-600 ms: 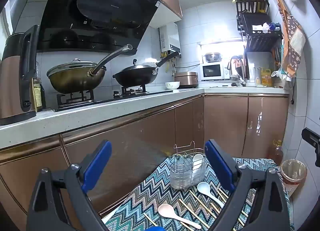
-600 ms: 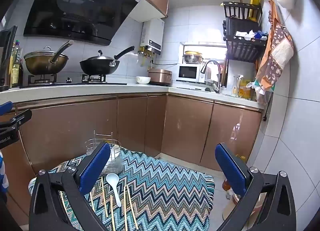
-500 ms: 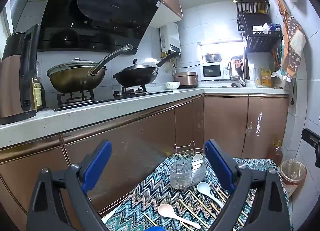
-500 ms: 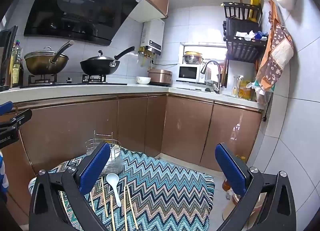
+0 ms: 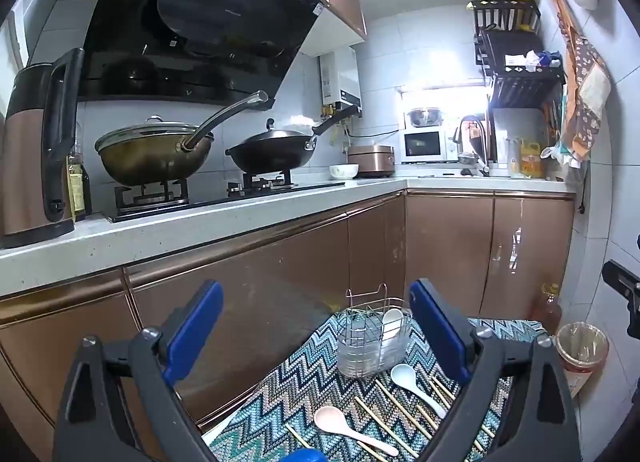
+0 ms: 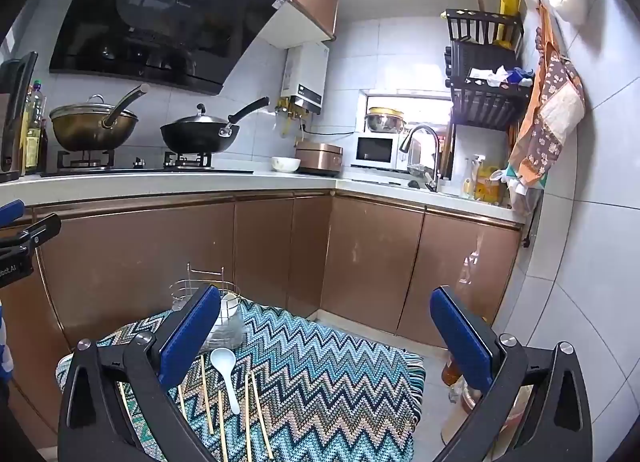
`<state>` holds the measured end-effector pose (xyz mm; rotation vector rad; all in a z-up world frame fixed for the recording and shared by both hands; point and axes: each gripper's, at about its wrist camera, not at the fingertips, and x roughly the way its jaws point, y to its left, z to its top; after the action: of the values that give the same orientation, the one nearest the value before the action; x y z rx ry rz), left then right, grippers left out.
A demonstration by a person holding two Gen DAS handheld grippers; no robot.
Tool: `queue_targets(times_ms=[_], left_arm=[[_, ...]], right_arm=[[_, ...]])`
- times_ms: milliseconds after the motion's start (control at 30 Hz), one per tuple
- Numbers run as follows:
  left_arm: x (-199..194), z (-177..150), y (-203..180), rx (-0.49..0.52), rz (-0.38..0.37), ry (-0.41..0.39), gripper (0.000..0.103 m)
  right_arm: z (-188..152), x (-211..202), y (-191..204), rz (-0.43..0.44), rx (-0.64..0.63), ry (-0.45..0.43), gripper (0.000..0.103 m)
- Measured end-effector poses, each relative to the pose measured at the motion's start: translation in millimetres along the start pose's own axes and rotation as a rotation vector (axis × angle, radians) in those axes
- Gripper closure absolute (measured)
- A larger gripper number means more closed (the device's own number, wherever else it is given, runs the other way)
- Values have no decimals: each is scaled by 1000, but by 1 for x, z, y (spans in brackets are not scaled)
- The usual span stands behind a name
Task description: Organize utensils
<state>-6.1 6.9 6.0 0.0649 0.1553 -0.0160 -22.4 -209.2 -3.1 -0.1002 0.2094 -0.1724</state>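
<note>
Utensils scattered by the wire holder (image 5: pixel 374 336)
Both the left hand-held gripper (image 5: pixel 316 336) and right hand-held gripper (image 6: pixel 326 336) gape empty; spoons (image 5: pixel 416 382) and chopsticks (image 6: pixel 256 410) lie just beside the holder.

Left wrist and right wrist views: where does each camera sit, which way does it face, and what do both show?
Left wrist: on the left gripper, jaws open, facing the stove counter; wire holder and spoons ahead on the zigzag cloth.
Right wrist: on the right gripper, jaws open, facing the corner cabinets; the other gripper's tip at the left edge.
Shared: holder, cloth, white spoon, chopsticks, black wok.
</note>
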Motion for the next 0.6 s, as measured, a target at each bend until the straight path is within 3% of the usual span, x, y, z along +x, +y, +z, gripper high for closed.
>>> queue_targets(times_ms=[267, 600], left_arm=[[-1, -4, 2, 15, -10, 9, 9], [7, -8, 12, -35, -20, 32, 9]], right_arm=[[-8, 2, 2, 9, 2, 2, 0], [-10, 6, 6, 7, -8, 4, 0]])
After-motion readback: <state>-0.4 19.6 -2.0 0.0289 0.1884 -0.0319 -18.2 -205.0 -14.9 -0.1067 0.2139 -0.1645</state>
